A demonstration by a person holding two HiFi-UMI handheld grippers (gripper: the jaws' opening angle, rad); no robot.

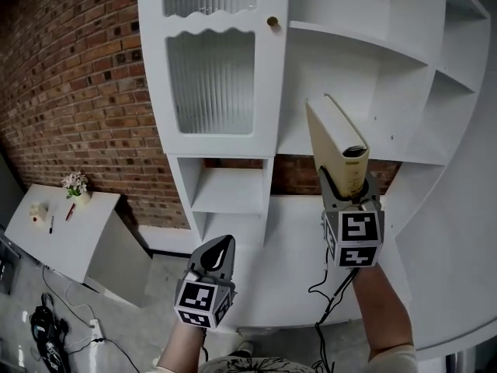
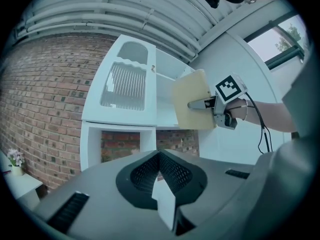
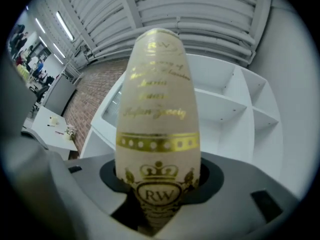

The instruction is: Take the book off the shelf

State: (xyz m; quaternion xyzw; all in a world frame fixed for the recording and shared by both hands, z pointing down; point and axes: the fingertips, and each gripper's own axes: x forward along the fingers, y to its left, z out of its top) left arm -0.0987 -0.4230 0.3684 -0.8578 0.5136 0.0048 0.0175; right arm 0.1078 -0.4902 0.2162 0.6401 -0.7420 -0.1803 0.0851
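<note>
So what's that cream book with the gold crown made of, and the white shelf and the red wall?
Cream book with gold lettering: probably a cloth- or paper-covered hardback, matte, with shiny gold stamped print. White shelf unit: likely painted wood or laminate, smooth and evenly white. Red wall: rough brick, pale mortar lines showing.

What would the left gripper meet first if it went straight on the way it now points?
The left gripper would most likely meet the white shelf unit, near the upright between its low open compartments; depth is unclear.
</note>
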